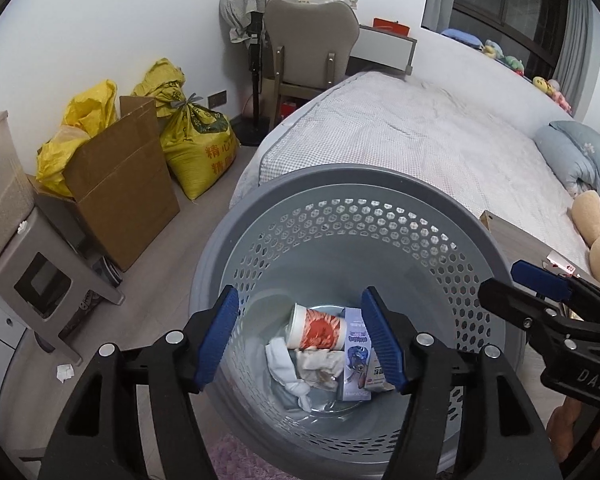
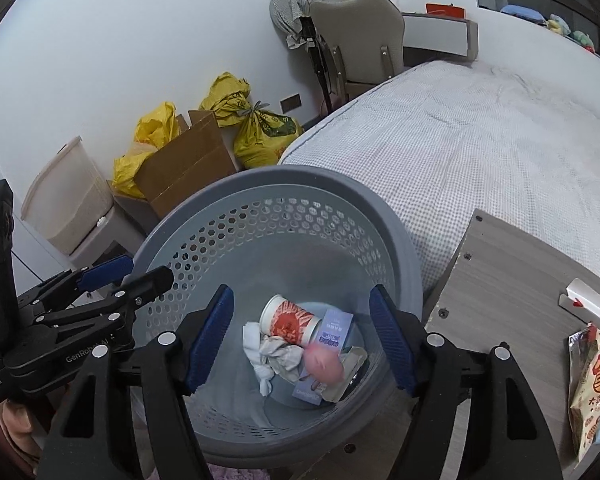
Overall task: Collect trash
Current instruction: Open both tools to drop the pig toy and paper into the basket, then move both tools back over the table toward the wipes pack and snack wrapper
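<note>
Obscured and cropped items

Pink object (image 2: 323, 364) in bin centre: motion-blurred, unidentifiable. Snack packets (image 2: 592, 384) cut off at right frame edge.

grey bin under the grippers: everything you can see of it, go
The grey waste bin is round, looks plastic, with a broad smooth rim and a wall perforated with small hexagonal holes above a solid lower band. It stands upright on the floor, close against the bed and beside a wooden bedside table; actual contact is unclear. Inside lie a red-and-white paper cup on its side, crumpled white tissue, a pale purple carton and a blurred pink object.
</note>
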Motion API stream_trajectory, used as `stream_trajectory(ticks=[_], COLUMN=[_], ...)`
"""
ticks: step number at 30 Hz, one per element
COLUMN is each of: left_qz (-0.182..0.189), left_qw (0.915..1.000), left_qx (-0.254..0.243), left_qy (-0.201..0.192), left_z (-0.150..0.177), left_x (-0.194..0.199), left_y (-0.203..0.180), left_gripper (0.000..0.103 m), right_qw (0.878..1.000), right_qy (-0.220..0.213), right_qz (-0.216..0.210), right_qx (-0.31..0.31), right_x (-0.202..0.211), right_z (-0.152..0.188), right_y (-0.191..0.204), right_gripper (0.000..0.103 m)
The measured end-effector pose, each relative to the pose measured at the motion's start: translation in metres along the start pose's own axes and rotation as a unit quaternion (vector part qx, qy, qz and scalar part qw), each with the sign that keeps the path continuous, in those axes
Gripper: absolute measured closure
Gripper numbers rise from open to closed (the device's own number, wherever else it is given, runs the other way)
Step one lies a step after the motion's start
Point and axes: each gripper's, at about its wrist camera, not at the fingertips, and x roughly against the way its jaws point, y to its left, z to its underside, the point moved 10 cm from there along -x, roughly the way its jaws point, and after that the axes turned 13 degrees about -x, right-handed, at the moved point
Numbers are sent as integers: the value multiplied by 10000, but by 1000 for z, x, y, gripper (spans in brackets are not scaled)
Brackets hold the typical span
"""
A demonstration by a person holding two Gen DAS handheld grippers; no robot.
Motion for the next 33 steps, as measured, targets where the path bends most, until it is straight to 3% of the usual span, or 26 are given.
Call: stream_trajectory(ticks=[13, 21, 33], left_qz=[-244, -388, -421], left_qw=[9997, 9992, 9986], left_qx=[59, 96, 127], left_qy=[5, -61, -310], left_z=[2, 1, -4], left_x=[7, 15, 38], left_y=[7, 13, 12], left_gripper=[30, 13, 6], right_qw=[10000, 10000, 9998], right_qy=[9, -28, -122], right_qz=[47, 85, 154], right_qx=[1, 32, -68], right_x=[3, 6, 24], right_z=[3, 5, 8], right_y=[0, 2, -3], right_gripper=[35, 35, 35])
